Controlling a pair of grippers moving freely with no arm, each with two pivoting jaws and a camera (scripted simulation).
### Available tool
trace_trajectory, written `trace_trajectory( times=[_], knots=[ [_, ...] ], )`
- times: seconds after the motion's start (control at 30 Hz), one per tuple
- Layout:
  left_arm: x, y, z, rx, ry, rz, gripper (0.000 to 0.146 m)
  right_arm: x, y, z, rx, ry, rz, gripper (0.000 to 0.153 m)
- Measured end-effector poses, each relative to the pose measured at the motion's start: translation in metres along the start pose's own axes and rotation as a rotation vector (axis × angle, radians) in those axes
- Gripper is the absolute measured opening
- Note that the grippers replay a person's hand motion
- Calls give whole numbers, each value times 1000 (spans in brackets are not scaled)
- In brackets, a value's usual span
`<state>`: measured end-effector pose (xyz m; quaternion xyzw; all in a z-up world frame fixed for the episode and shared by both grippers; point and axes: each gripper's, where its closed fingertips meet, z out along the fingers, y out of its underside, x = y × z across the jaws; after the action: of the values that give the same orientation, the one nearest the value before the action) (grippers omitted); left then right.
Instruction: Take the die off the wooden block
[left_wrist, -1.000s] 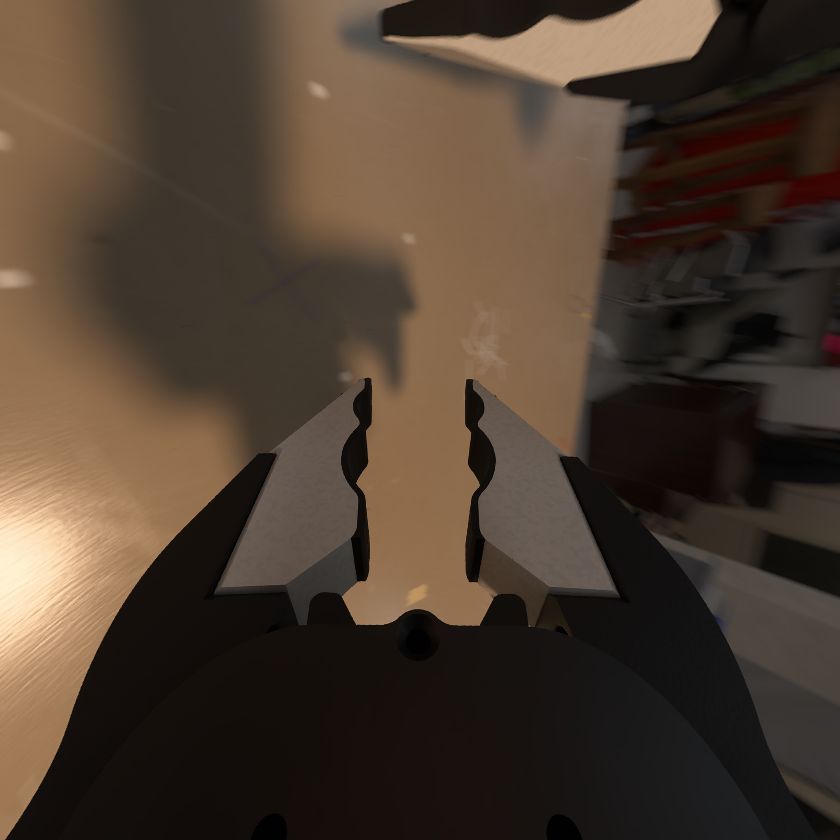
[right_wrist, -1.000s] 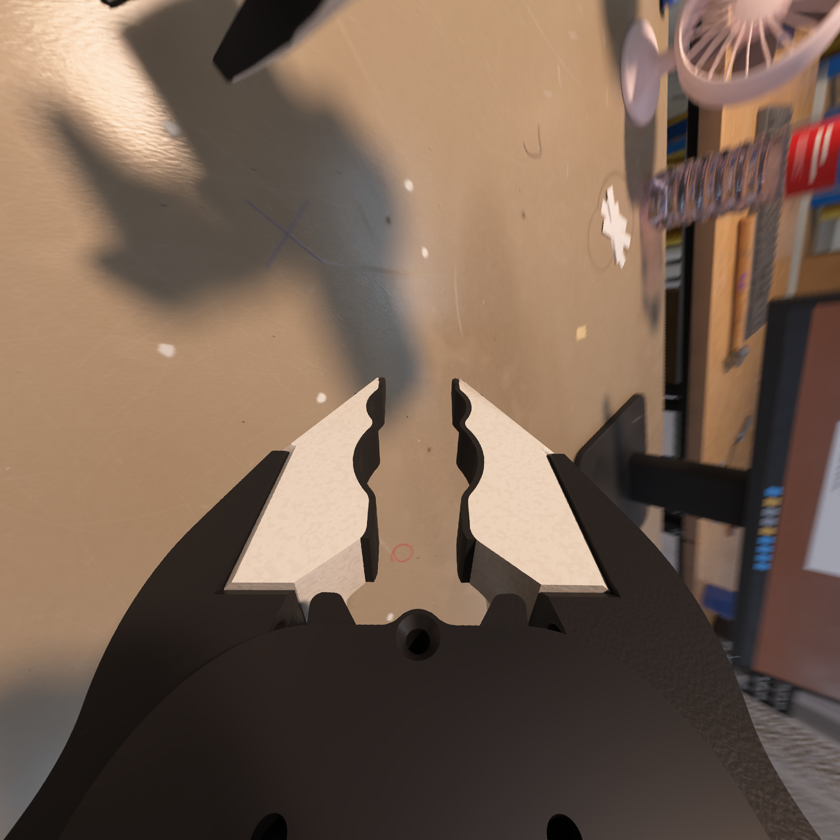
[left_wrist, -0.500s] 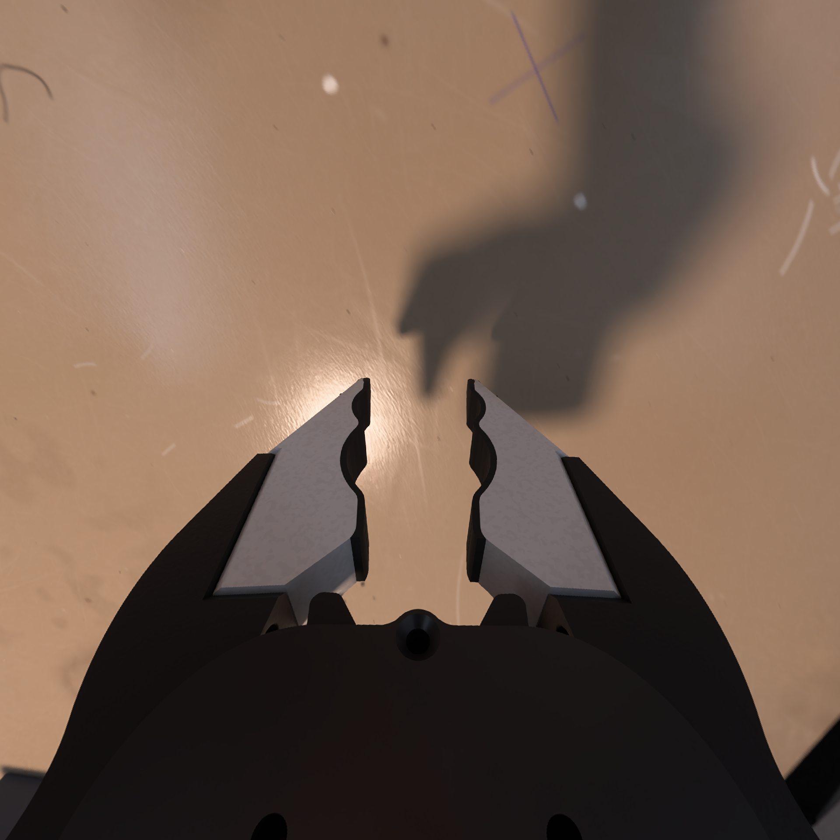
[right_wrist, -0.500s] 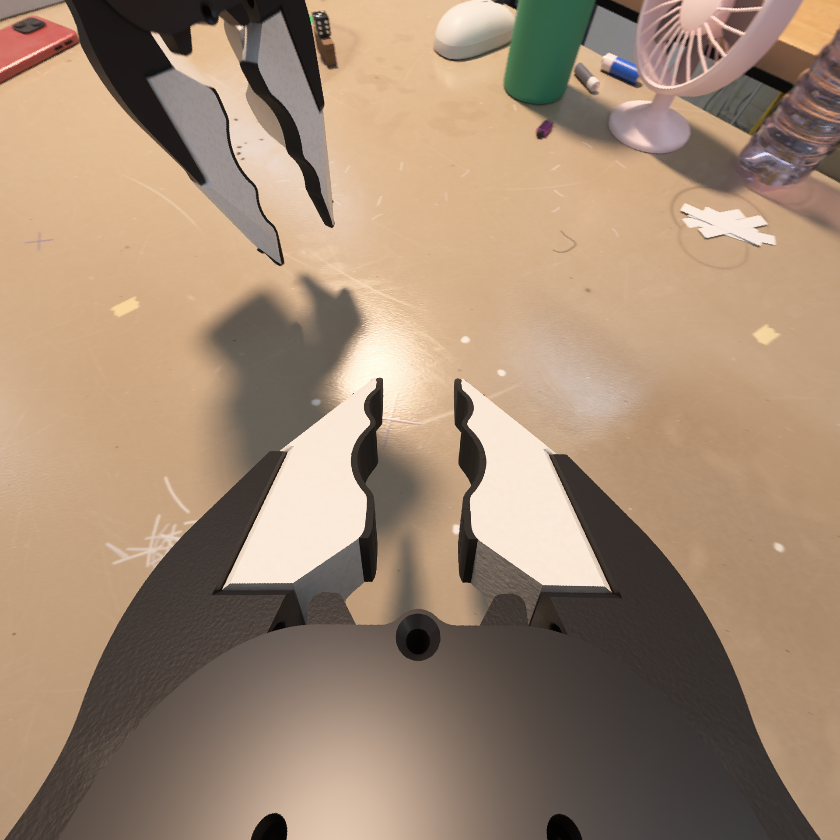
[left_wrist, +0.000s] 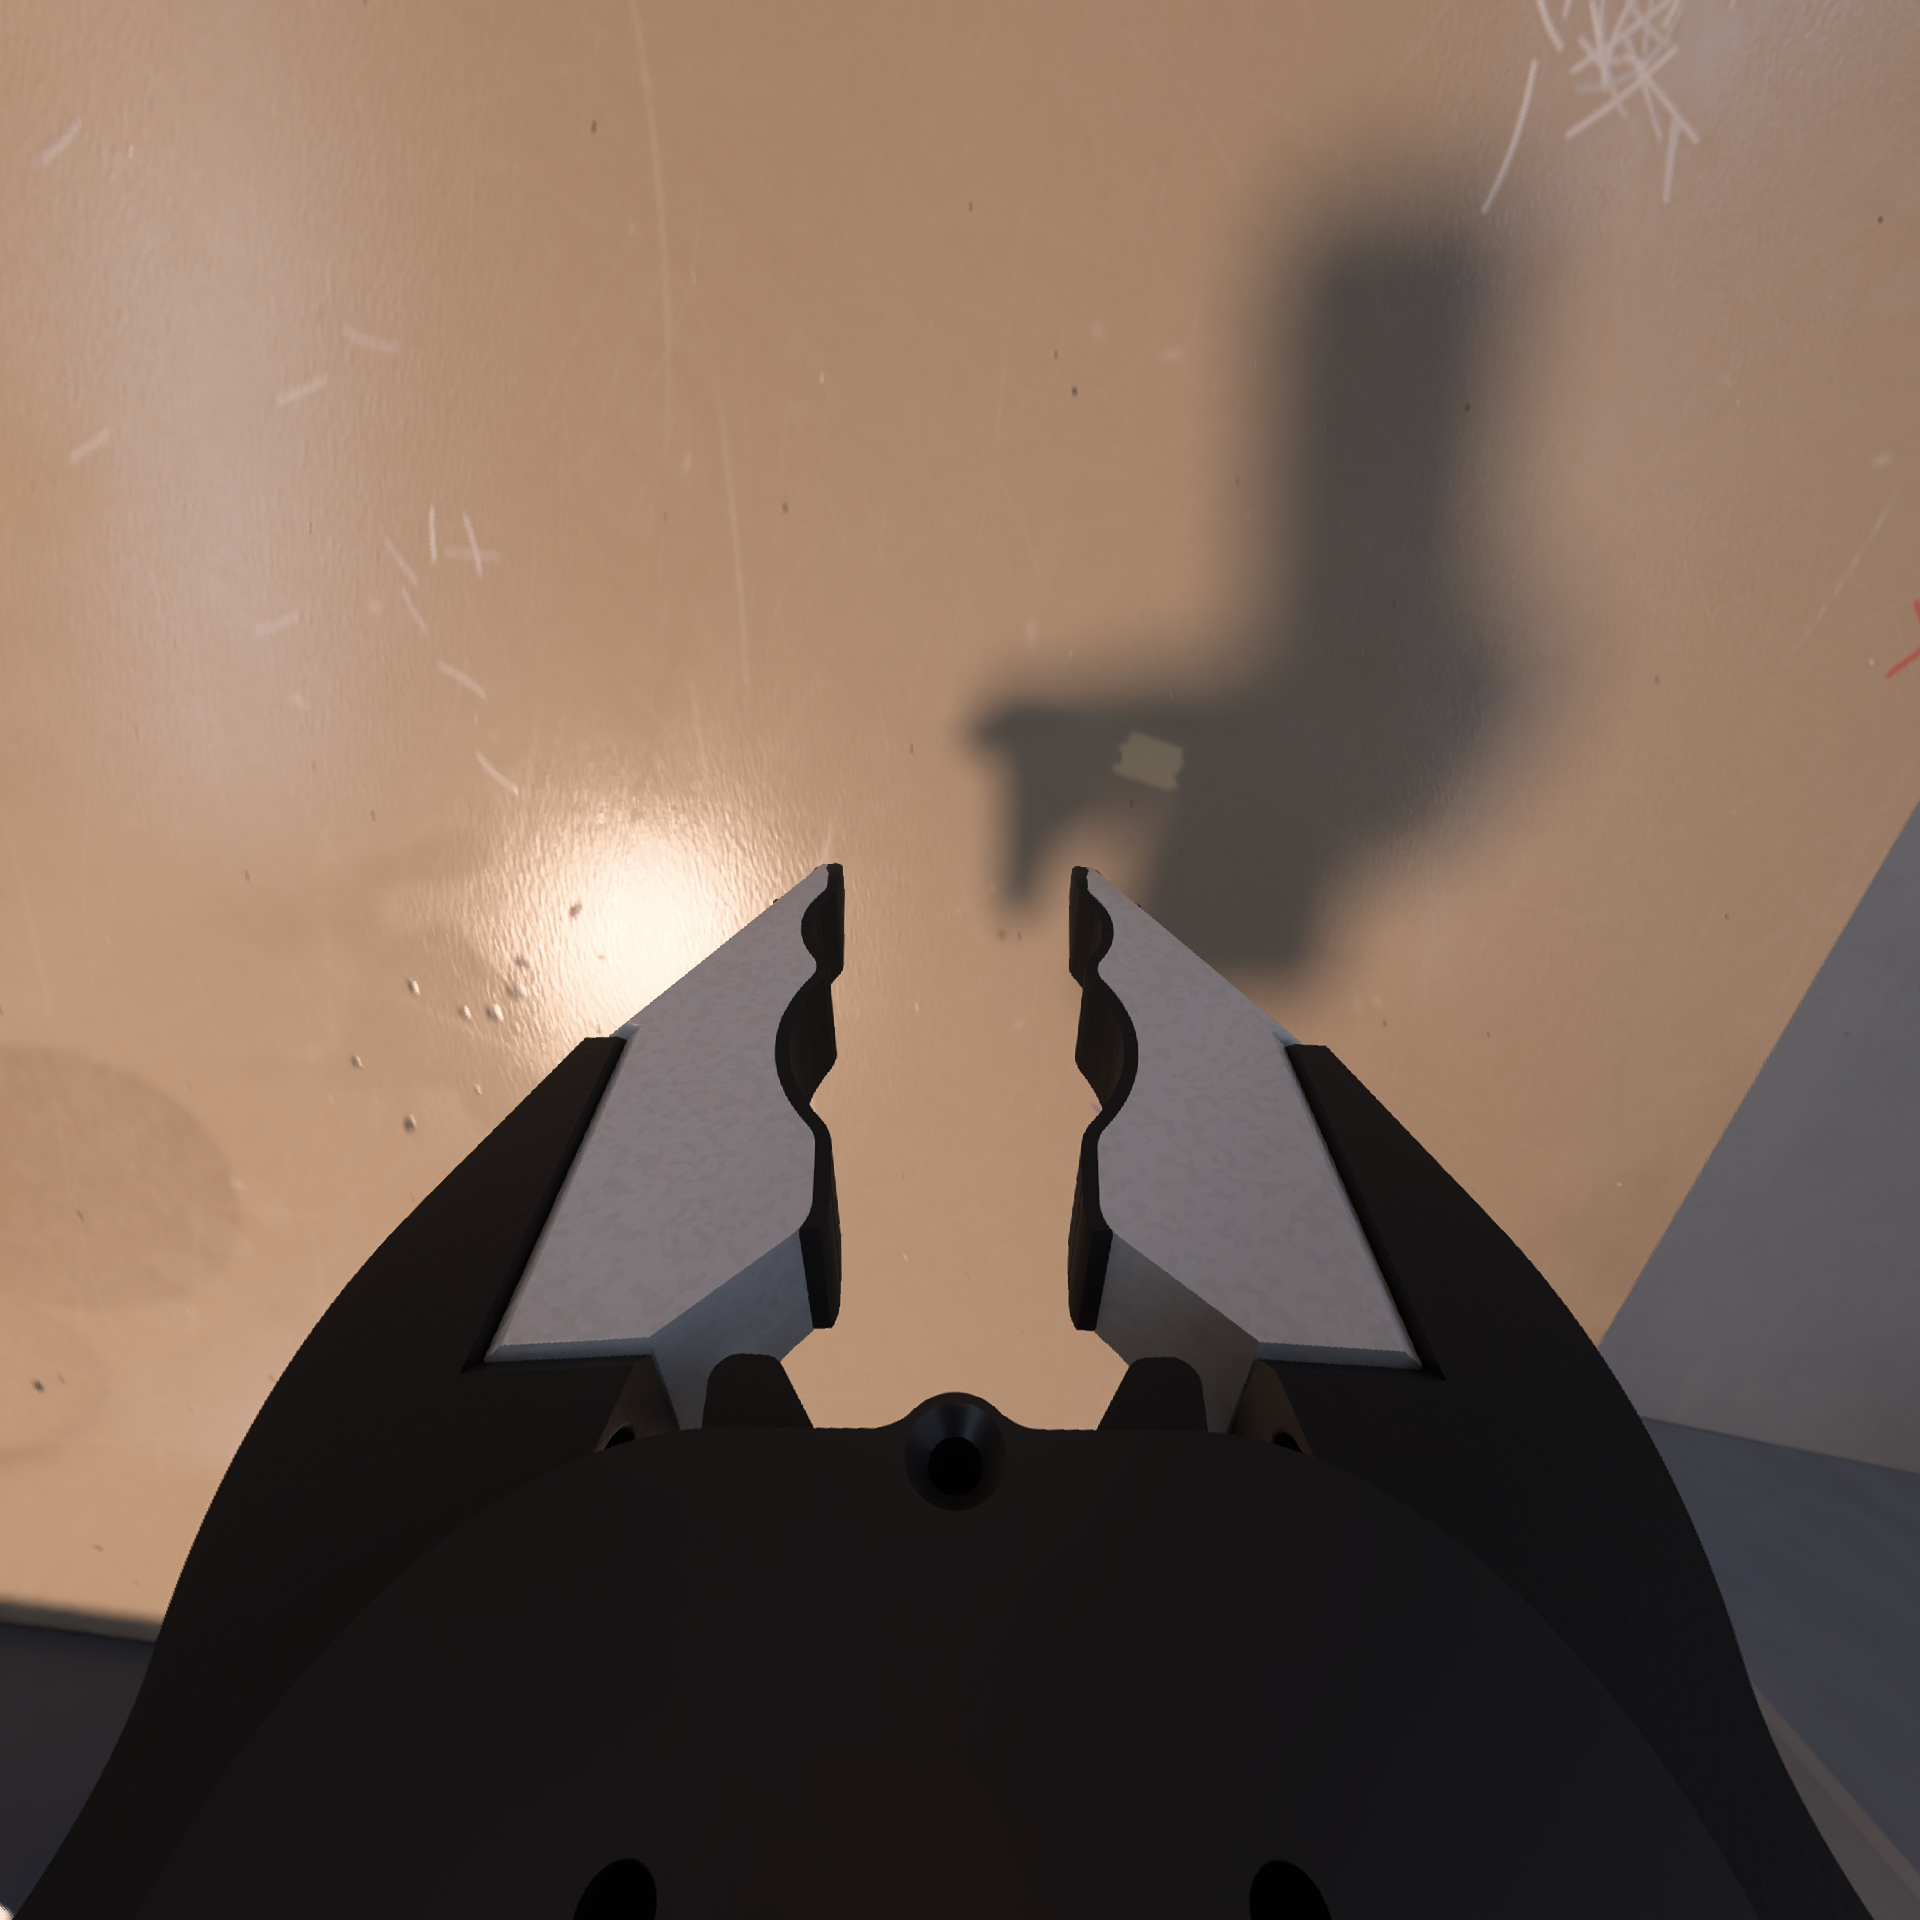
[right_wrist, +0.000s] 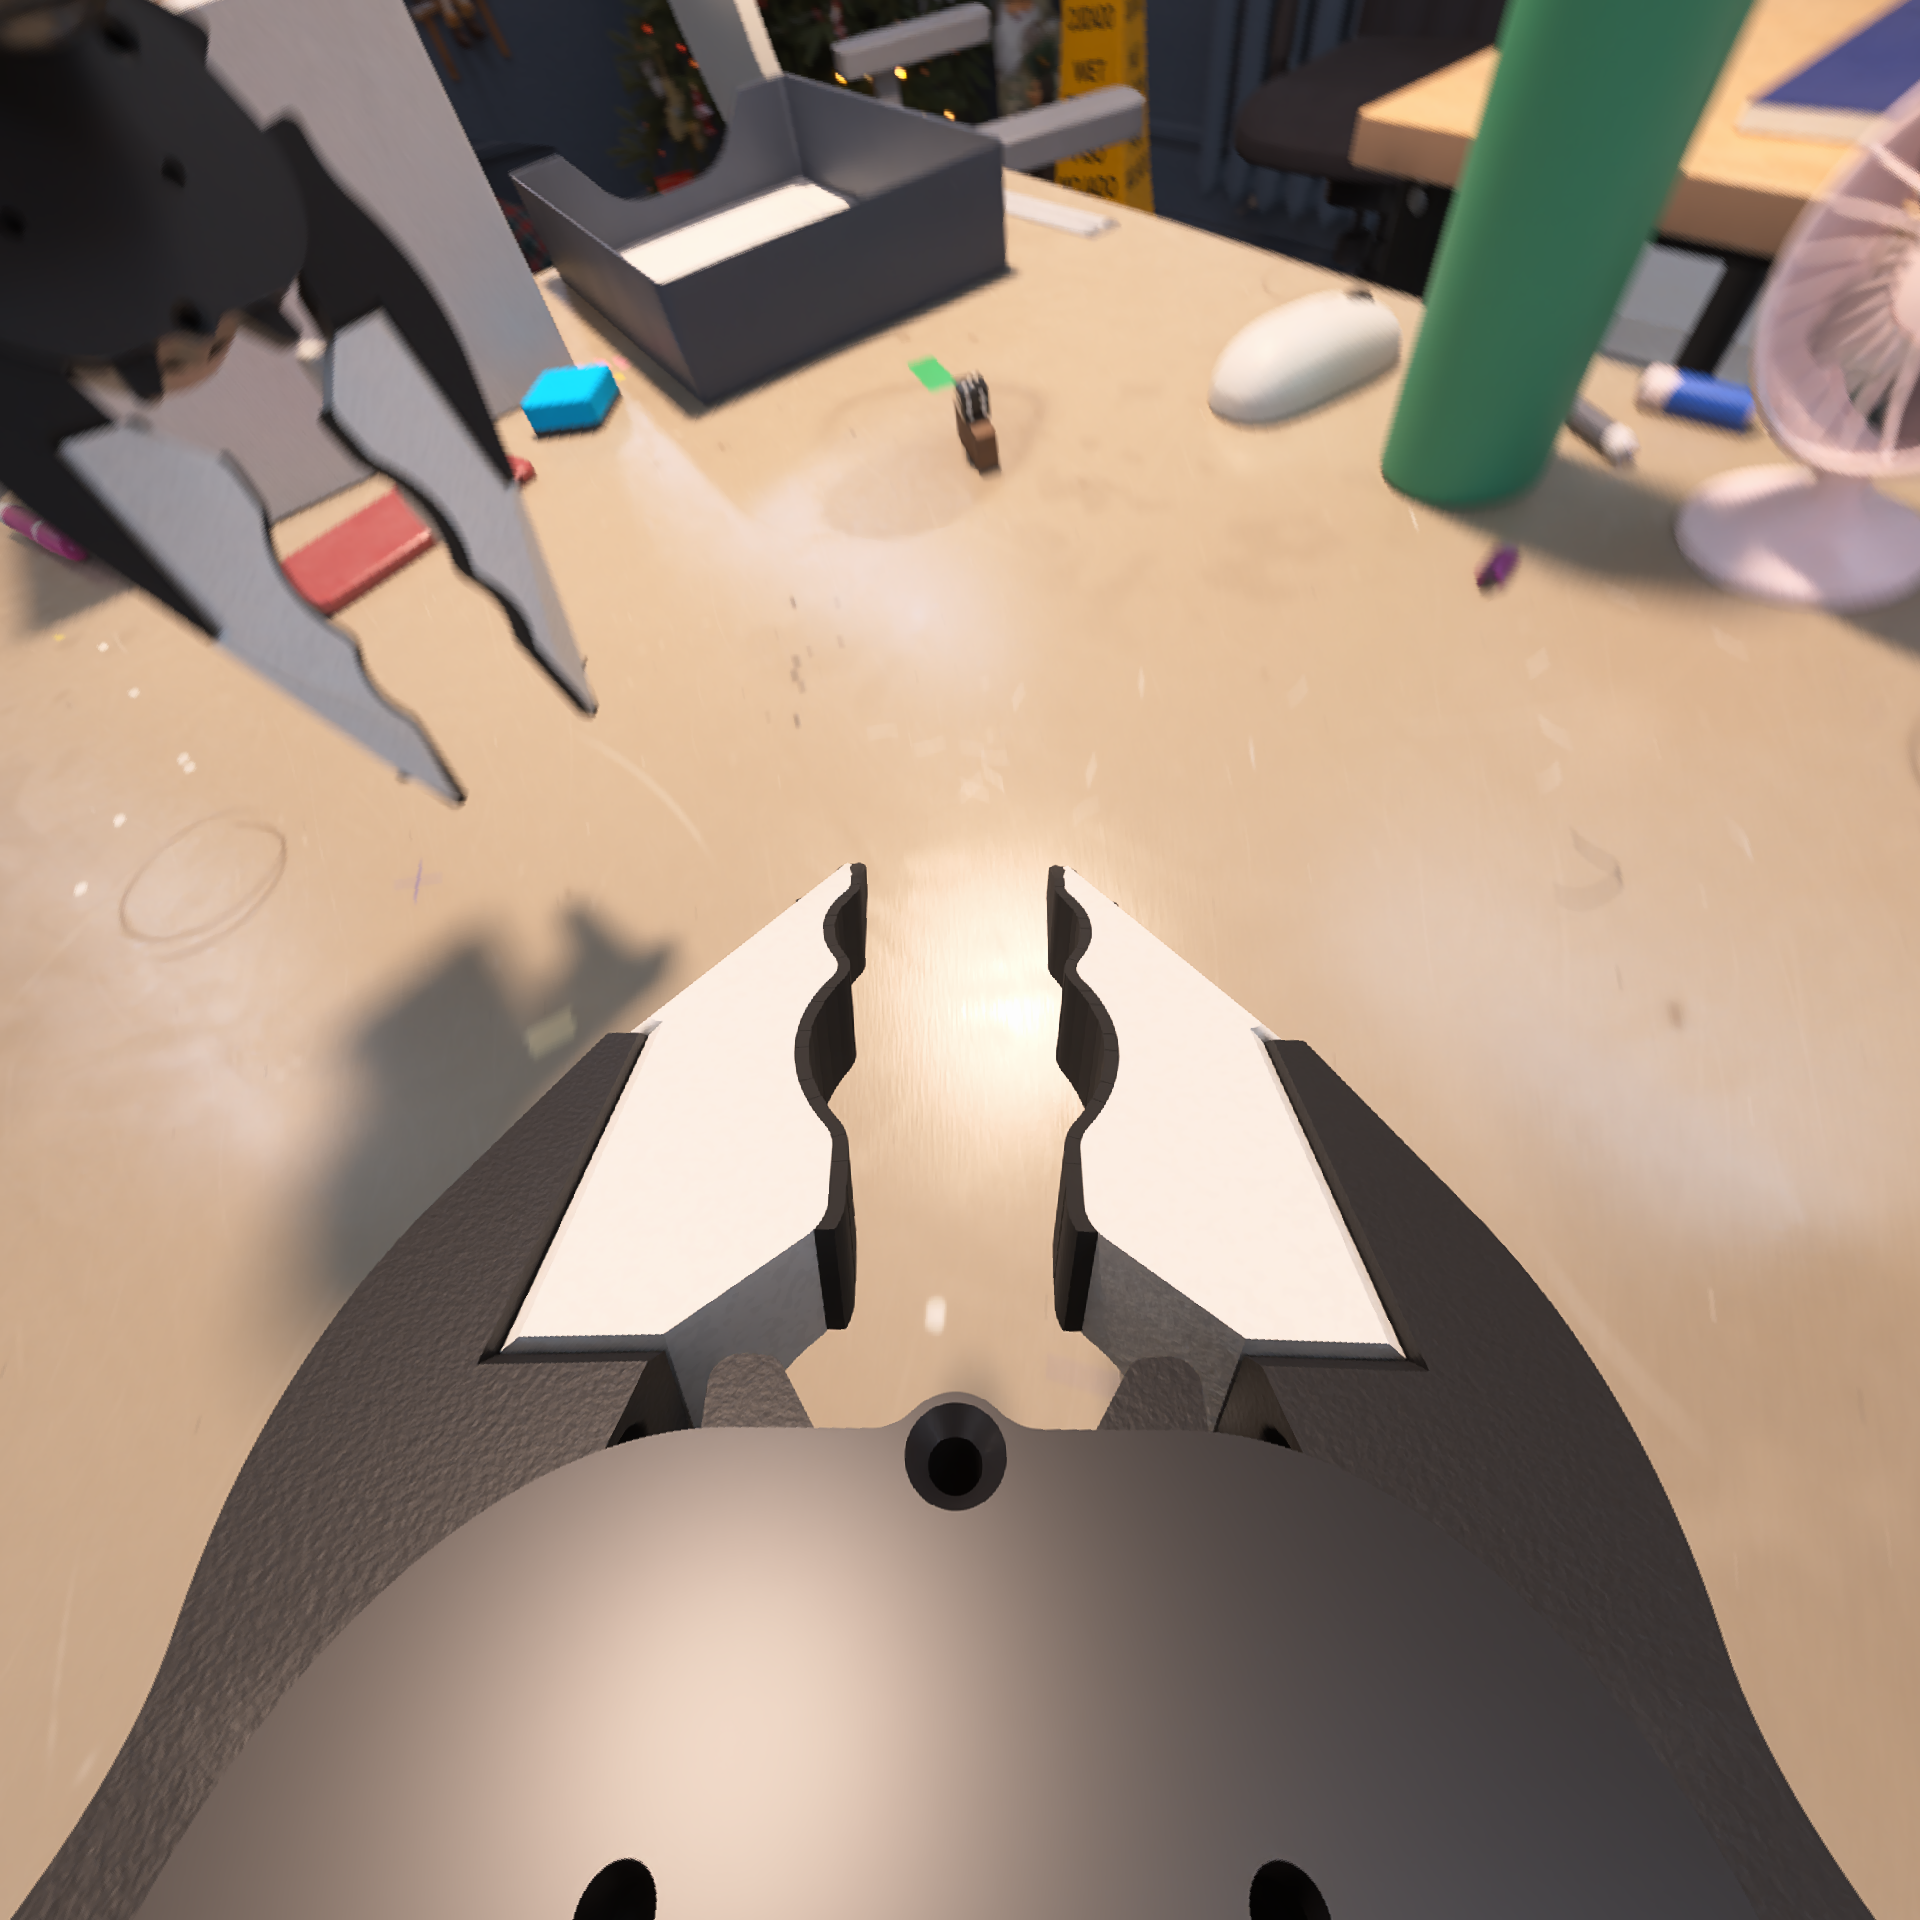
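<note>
Tan and scuffed, the tabletop (right_wrist: 1351, 1039) fills the right wrist view. Nearest the camera, the right gripper (right_wrist: 954, 883) hangs above bare table with its pale fingers (right_wrist: 707, 1122) set apart and nothing between them. To its left and a little farther off, the left gripper (right_wrist: 525, 748) points down at the table, its jaws likewise parted and empty; in its own view the left gripper (left_wrist: 956, 883) shows only scratched surface, a small scrap of tape (left_wrist: 1148, 758) and a shadow beneath it.

Well beyond both tools, near the middle of the table, stands the small wooden block (right_wrist: 979, 442), upright, with the dark die (right_wrist: 970, 395) sitting on top of it. A green tag (right_wrist: 931, 373) lies just behind it. Left of that sit a blue block (right_wrist: 569, 398) and a flat red phone (right_wrist: 358, 551); a grey tray (right_wrist: 831, 281) stands behind. To the right are a white mouse (right_wrist: 1304, 353), a tall green cylinder (right_wrist: 1527, 260) and a pink fan (right_wrist: 1829, 416).
</note>
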<state>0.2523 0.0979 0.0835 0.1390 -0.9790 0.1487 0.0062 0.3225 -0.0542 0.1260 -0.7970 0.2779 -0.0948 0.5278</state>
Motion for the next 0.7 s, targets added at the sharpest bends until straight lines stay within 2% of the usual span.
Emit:
trace_trajectory(
  times=[0.2, 0.3, 0.37, 0.43, 0.53, 0.7],
  knots=[
    [-1, 38, -20, 92, -13, -90, 42, -5, -100, 103, -57, -106, -123, 41],
    [-2, 52, -25, 150, -6, -140, 42, -9, -147, 168, -146, -187, -166, 40],
    [0, 58, -25, 191, 10, -179, 42, -10, -166, 215, -251, -237, -200, 35],
    [3, 66, -23, 214, 29, -212, 42, -10, -171, 260, -395, -266, -220, 31],
    [7, 77, -22, 224, 25, -228, 42, -11, -156, 316, -658, -272, -256, 33],
    [18, 93, -22, 239, 52, -260, 42, 2, -118, 375, -949, -158, -310, 29]
  ],
)
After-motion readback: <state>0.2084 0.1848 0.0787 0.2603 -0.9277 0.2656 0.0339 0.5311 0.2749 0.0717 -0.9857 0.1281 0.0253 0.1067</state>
